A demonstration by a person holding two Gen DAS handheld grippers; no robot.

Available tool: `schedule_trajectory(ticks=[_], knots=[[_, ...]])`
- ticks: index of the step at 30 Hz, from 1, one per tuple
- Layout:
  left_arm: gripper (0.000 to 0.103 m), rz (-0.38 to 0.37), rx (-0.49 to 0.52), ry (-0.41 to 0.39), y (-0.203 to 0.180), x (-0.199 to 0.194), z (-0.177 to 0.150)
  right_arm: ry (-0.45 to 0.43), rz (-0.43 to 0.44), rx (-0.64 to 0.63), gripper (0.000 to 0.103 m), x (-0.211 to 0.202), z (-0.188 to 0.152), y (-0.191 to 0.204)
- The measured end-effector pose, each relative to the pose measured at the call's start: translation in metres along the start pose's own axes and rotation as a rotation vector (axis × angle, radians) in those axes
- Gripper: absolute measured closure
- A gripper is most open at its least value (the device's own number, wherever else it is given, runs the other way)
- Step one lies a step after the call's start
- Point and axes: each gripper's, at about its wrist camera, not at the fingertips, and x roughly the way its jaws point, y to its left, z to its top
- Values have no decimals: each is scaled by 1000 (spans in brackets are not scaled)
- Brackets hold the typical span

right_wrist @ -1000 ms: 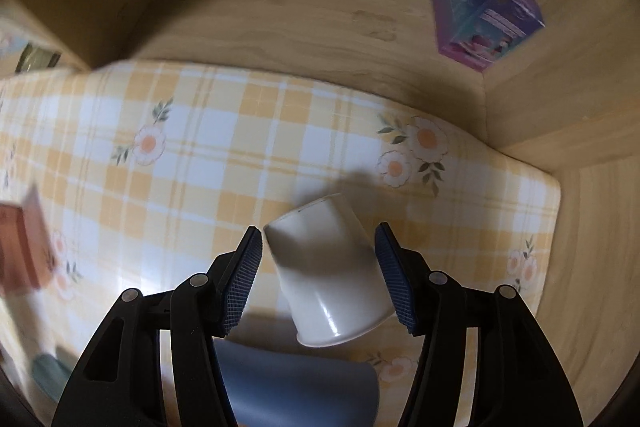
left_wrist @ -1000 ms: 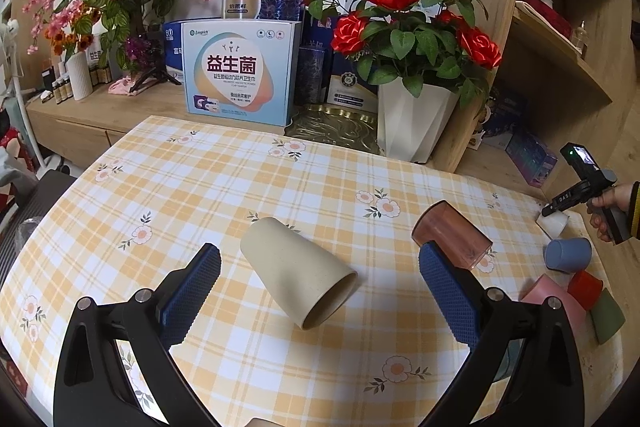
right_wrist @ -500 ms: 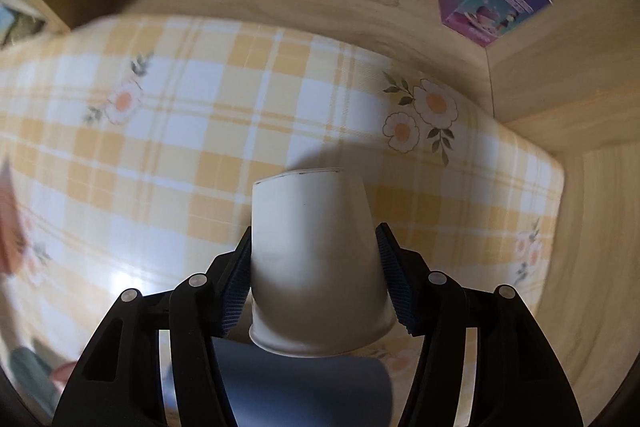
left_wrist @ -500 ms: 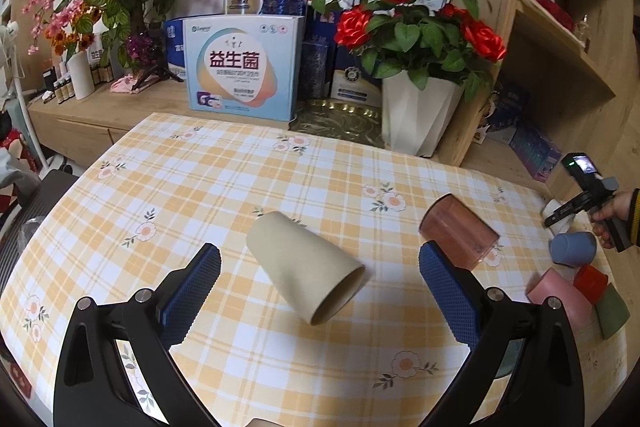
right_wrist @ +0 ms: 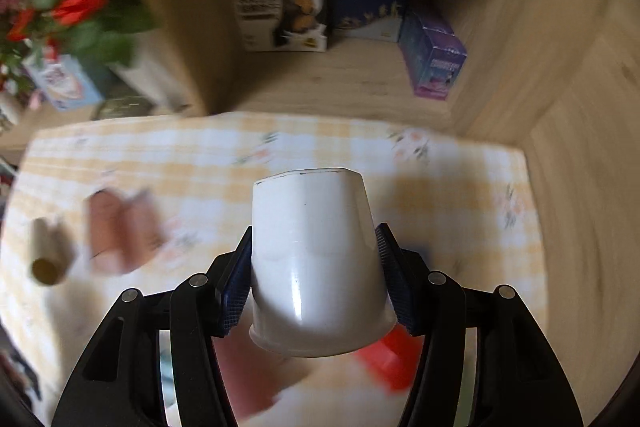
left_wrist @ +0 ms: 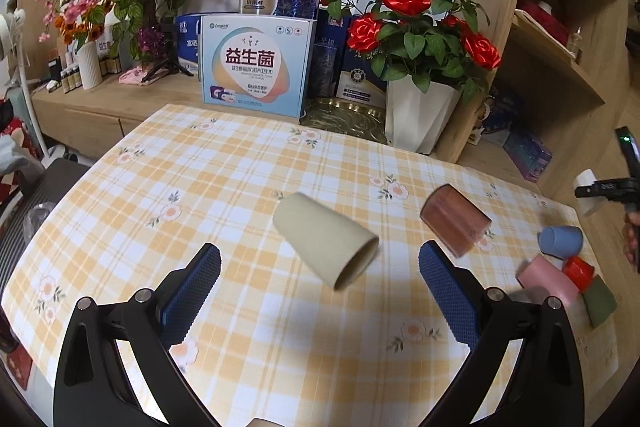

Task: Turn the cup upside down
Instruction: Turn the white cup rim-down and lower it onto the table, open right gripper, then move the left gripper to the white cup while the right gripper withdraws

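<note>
My right gripper (right_wrist: 314,277) is shut on a white cup (right_wrist: 316,263) and holds it above the checked table, base pointing away, rim toward the camera. The same cup (left_wrist: 587,191) and gripper show at the far right of the left wrist view. My left gripper (left_wrist: 320,291) is open and empty above the table. A beige cup (left_wrist: 324,239) lies on its side just beyond its fingers. A brown translucent cup (left_wrist: 454,219) lies on its side to the right.
Blue (left_wrist: 560,240), pink (left_wrist: 546,279), red (left_wrist: 578,273) and green (left_wrist: 600,301) cups cluster at the table's right edge. A white vase of red roses (left_wrist: 420,115), boxes (left_wrist: 256,61) and wooden shelving (left_wrist: 560,67) stand behind the table.
My right gripper closed on the white cup, lifted it off the table and tilted upward. My left gripper backed off slightly; the beige cup has not moved.
</note>
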Motion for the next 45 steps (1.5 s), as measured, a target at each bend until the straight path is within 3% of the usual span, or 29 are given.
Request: schedule_trajectory(ticks=[9, 14, 18, 25, 32, 38, 45], knots=[[6, -4, 36, 25, 16, -37, -27, 33, 189, 1, 46, -59, -137, 97], [6, 14, 44, 25, 24, -50, -35, 113, 302, 69, 46, -34, -199, 151], [6, 30, 41, 34, 32, -60, -39, 144, 330, 107, 46, -8, -226, 194], [6, 68, 10, 37, 49, -72, -43, 144, 301, 119, 46, 12, -242, 232], [6, 66, 6, 48, 48, -72, -46, 131, 260, 128, 46, 20, -241, 233], [6, 67, 5, 68, 42, -66, -48, 145, 282, 111, 45, 25, -242, 236], [6, 54, 10, 83, 35, -64, -46, 60, 281, 88, 23, 6, -238, 230]])
